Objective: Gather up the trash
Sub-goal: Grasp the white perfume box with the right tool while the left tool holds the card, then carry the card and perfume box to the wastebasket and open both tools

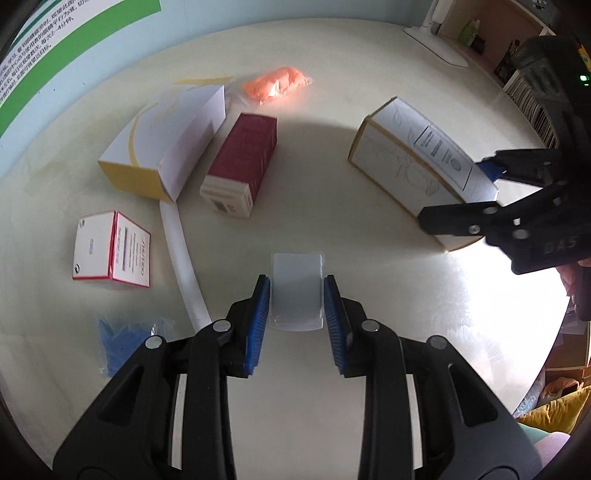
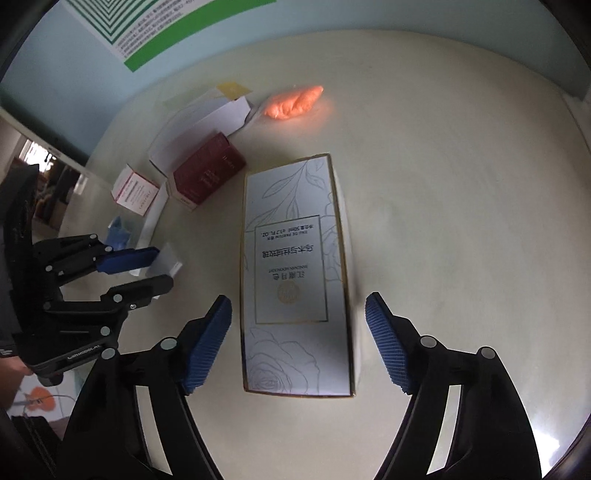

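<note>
The left tool (image 1: 297, 295) is clamped on a small translucent plastic tray (image 1: 297, 280), light and slippery. The right tool (image 2: 298, 317) stands apart, straddling the floral carton (image 2: 295, 273) on the counter (image 2: 461, 221); likely empty and crushable, best gripped gently across its long sides.

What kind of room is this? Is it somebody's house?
Probably a room in a home or a study. A pale round table holds empty cosmetic boxes, a bookshelf stands beside it, and a green-and-white poster hangs on the wall.
</note>
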Tool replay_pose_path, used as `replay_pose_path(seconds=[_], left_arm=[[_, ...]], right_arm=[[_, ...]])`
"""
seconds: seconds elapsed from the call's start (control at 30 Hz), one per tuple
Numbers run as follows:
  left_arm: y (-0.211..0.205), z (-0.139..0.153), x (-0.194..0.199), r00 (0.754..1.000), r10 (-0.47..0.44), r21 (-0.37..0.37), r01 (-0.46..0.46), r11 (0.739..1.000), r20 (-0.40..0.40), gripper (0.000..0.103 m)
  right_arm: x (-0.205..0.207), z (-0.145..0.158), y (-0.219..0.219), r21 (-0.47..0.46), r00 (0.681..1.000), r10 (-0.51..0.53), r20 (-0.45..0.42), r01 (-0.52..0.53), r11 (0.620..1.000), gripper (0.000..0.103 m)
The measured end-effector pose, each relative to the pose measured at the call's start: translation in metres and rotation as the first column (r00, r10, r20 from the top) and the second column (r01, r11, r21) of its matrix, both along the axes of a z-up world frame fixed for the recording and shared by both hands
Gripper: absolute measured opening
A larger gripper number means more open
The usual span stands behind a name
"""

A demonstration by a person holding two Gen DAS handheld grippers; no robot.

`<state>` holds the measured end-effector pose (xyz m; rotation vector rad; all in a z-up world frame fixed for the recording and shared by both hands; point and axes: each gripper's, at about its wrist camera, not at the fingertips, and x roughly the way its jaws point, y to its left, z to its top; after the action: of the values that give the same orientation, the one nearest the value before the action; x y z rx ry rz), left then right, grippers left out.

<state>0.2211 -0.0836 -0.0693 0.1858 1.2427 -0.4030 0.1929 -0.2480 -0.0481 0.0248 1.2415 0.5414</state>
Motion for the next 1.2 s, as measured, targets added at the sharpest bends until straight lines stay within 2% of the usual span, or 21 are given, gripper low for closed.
replay_pose_path(seconds=[0.1, 0.4, 0.67, 0.8, 0.9, 1.0, 1.07, 1.1, 1.17, 1.2], left_arm=[[-0.001, 0.002, -0.01, 1.0, -0.001, 0.004, 0.001, 1.0, 0.008, 0.028], [0.004, 0.008, -0.041, 0.999, -0.032, 0.014, 0.031, 0.999, 0.033, 0.027], [-0.008, 0.006, -0.074, 0.991, -0.121, 0.007, 0.121, 0.993, 0.049, 0.028], [-0.02, 0.01, -0.099, 0.977, -0.206, 0.002, 0.207, 0.978, 0.059, 0.028], [-0.036, 0.011, -0.12, 0.954, -0.295, 0.0, 0.296, 0.955, 0.059, 0.027], [-0.061, 0.013, -0.144, 0.912, -0.406, -0.001, 0.407, 0.914, 0.06, 0.027], [-0.083, 0.01, -0.162, 0.872, -0.485, -0.003, 0.486, 0.874, 0.056, 0.027], [-0.092, 0.01, -0.173, 0.854, -0.518, -0.007, 0.519, 0.855, 0.053, 0.027], [-0.118, 0.01, -0.194, 0.805, -0.591, -0.01, 0.592, 0.806, 0.051, 0.027], [-0.135, 0.012, -0.212, 0.77, -0.635, -0.013, 0.637, 0.771, 0.054, 0.027]], right_arm=[[0.002, 0.001, -0.001, 0.004, 1.0, -0.007, 0.009, 0.007, 1.0, 0.058], [-0.014, 0.014, -0.014, 0.012, 0.998, -0.063, 0.024, 0.063, 0.998, 0.049], [-0.069, 0.019, -0.042, 0.021, 0.985, -0.169, 0.031, 0.168, 0.986, 0.048], [-0.112, 0.026, -0.067, 0.05, 0.956, -0.289, 0.044, 0.287, 0.957, 0.049], [-0.154, 0.033, -0.088, 0.08, 0.917, -0.397, 0.051, 0.392, 0.916, 0.049], [-0.205, 0.038, -0.11, 0.097, 0.865, -0.498, 0.064, 0.491, 0.866, 0.049], [-0.239, 0.039, -0.124, 0.11, 0.82, -0.568, 0.065, 0.56, 0.821, 0.049], [-0.267, 0.039, -0.136, 0.127, 0.78, -0.623, 0.06, 0.613, 0.78, 0.049], [-0.308, 0.038, -0.152, 0.141, 0.723, -0.689, 0.054, 0.678, 0.722, 0.049], [-0.327, 0.038, -0.159, 0.142, 0.697, -0.715, 0.052, 0.703, 0.696, 0.049]])
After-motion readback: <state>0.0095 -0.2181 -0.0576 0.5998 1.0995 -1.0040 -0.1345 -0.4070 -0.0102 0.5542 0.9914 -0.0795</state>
